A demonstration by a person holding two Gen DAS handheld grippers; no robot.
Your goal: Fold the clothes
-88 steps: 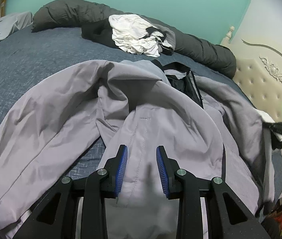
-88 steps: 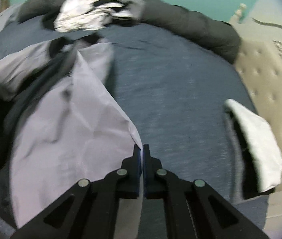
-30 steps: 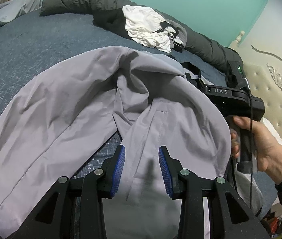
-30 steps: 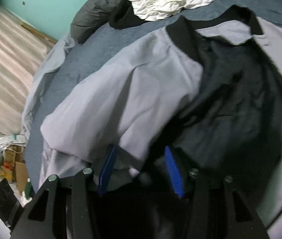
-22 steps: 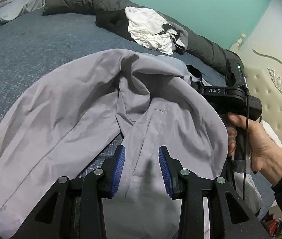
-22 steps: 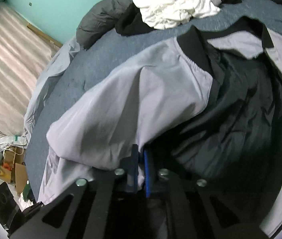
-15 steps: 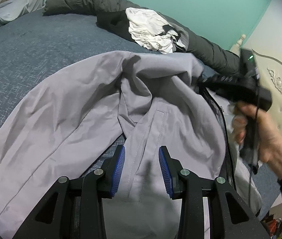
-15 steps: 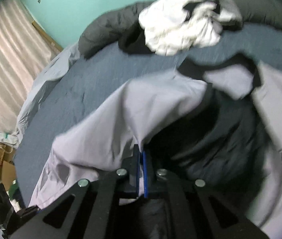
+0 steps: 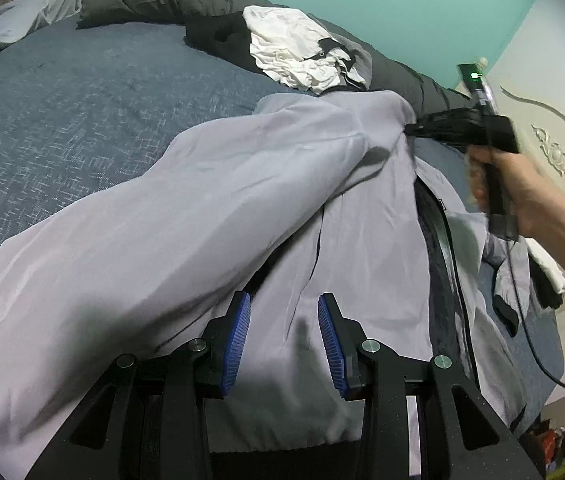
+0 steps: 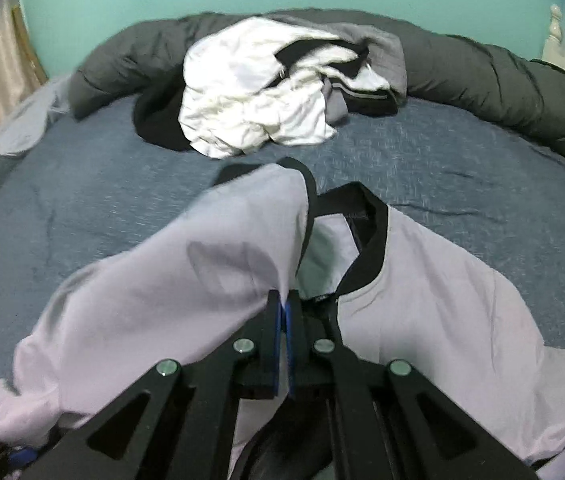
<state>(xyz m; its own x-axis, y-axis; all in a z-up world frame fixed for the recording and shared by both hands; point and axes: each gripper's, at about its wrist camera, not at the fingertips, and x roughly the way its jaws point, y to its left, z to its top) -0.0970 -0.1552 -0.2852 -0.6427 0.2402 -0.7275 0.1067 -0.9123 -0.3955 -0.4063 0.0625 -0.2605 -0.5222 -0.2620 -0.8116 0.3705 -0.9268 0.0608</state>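
Note:
A light grey jacket [image 9: 186, 216] with a black collar [image 10: 366, 236] and dark lining lies spread on the blue bed. My right gripper [image 10: 283, 304] is shut on the jacket's front edge near the collar and holds that flap lifted. In the left wrist view the right gripper [image 9: 410, 130] shows at the upper right, held by a hand [image 9: 538, 196], with the grey cloth stretched from it. Low over the jacket's hem, my left gripper [image 9: 284, 320] stands open with only flat cloth under its blue pads [image 9: 238, 336].
A heap of white and black clothes [image 10: 266, 96] lies at the far side of the blue bedspread [image 9: 62, 92], against a rolled dark grey duvet [image 10: 502, 84]. A cream padded headboard [image 9: 554, 152] is at the right. A folded white and black item [image 9: 548, 280] lies near the right edge.
My right gripper shut on the jacket's front edge and pulled the flap up and over toward the far side. The left gripper stayed open and barely moved.

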